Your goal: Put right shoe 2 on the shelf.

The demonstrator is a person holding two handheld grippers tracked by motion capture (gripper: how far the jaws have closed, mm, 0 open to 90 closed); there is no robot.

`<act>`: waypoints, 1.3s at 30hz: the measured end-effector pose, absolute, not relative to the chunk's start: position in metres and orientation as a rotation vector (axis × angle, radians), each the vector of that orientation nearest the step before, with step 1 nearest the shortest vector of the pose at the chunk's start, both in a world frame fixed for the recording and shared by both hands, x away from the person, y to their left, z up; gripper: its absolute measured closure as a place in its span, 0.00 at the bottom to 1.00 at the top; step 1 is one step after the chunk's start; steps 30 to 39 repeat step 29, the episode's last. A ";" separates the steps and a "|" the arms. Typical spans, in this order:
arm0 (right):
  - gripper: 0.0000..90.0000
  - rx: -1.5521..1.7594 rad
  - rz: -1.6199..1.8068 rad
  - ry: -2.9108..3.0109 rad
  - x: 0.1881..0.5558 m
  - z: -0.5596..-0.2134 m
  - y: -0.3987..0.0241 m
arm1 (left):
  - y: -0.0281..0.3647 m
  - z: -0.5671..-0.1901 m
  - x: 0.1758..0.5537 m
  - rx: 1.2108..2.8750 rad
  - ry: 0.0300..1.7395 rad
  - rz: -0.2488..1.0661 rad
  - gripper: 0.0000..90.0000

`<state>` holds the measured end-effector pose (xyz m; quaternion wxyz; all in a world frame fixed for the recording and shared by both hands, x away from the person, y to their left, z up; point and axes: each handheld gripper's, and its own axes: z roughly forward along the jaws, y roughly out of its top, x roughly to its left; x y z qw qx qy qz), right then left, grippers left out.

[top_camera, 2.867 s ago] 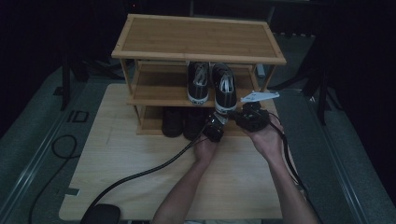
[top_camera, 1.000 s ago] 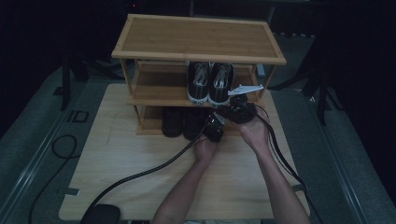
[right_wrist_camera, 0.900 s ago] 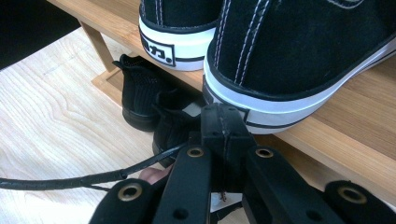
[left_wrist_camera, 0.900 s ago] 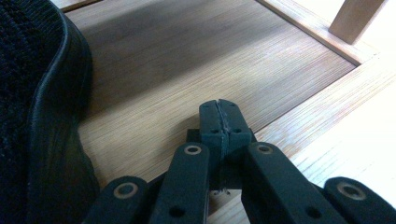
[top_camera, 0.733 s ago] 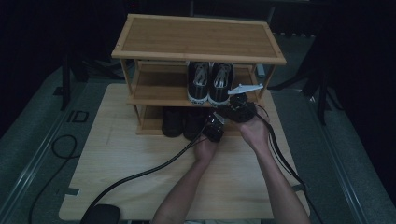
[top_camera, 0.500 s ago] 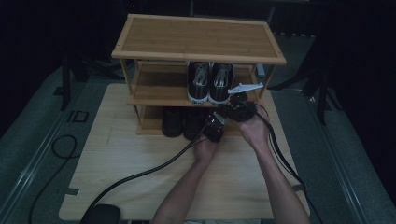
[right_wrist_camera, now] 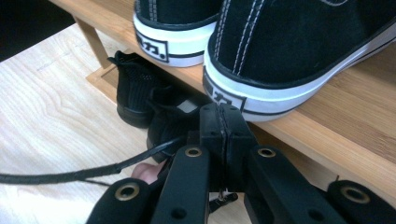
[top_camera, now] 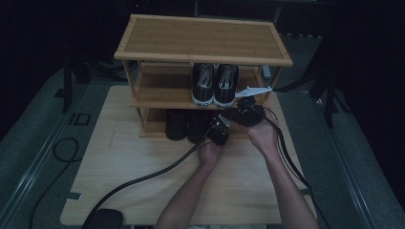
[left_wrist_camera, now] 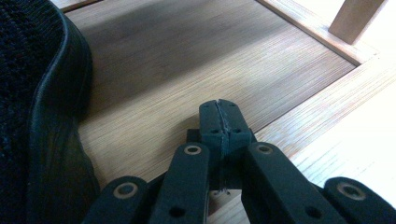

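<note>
On the middle shelf of the three-tier bamboo shoe rack (top_camera: 203,40), toward its right half: a pair of black canvas sneakers with white rubber soles (top_camera: 214,85), side by side, touching, heels at the near edge and toes to the far side. No contact with any gripper.

Just near and right of the right sneaker heel: the right gripper (top_camera: 248,110), jaws pressed fully together, nothing between them. In the right gripper view, very close to that heel (right_wrist_camera: 280,56), slightly below the shelf edge.

One level lower, on the bottom shelf: a pair of plain black mesh shoes (top_camera: 186,125), under the sneakers and a little to the left. Beside the right one of them: the left gripper (top_camera: 218,131), also closed completely and empty, tips over the bottom board (left_wrist_camera: 219,123), the dark shoe (left_wrist_camera: 42,116) just to the left.

Under everything: a light wooden table (top_camera: 124,171), with a thick black cable (top_camera: 143,179) trailing to the near left.

Possible trouble from here, as a judgement only: with closed jaws, only pushing, no grasping; a forward move without opening first probably shoves the sneaker deeper or turns it crooked. Also a risk of knocking the shelf edge from below with the right gripper, and of catching the cable on the lower shoes.
</note>
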<state>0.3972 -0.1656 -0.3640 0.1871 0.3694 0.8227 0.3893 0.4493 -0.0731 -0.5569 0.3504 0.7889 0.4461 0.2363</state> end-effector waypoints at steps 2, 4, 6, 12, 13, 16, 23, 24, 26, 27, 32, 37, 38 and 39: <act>0.98 1.040 1.105 2.309 0.391 -0.360 -0.171 | -0.073 -0.557 0.449 2.042 1.155 0.613 1.00; 0.98 1.051 1.101 2.299 0.388 -0.360 -0.177 | -0.073 -0.557 0.449 2.042 1.156 0.615 1.00; 0.98 1.057 1.101 2.292 0.387 -0.359 -0.181 | -0.072 -0.557 0.450 2.057 1.128 0.607 1.00; 0.97 1.092 1.075 2.268 0.381 -0.363 -0.198 | -0.074 -0.557 0.449 2.040 1.157 0.618 1.00; 0.96 1.099 1.069 2.267 0.379 -0.365 -0.200 | -0.074 -0.557 0.449 2.041 1.157 0.618 1.00; 0.96 1.120 1.043 2.259 0.375 -0.372 -0.206 | -0.074 -0.557 0.449 2.040 1.155 0.619 0.99; 0.96 1.194 1.012 2.250 0.362 -0.399 -0.222 | -0.073 -0.557 0.449 2.051 1.146 0.609 0.99; 0.96 1.201 1.009 2.251 0.361 -0.402 -0.223 | -0.074 -0.557 0.449 2.049 1.147 0.611 0.99; 0.96 1.208 1.004 2.250 0.360 -0.404 -0.224 | -0.074 -0.557 0.449 2.049 1.147 0.612 0.99; 0.96 1.219 0.991 2.257 0.358 -0.410 -0.226 | -0.074 -0.557 0.449 2.051 1.146 0.613 0.99; 0.96 1.225 0.987 2.261 0.358 -0.412 -0.227 | -0.074 -0.557 0.449 2.043 1.148 0.611 0.99; 0.96 1.225 0.987 2.261 0.358 -0.412 -0.227 | -0.074 -0.557 0.449 2.043 1.148 0.611 0.99; 0.96 1.225 0.987 2.261 0.358 -0.412 -0.227 | -0.074 -0.557 0.449 2.043 1.148 0.611 0.99; 0.96 1.225 0.987 2.261 0.358 -0.412 -0.227 | -0.074 -0.557 0.449 2.043 1.148 0.611 0.99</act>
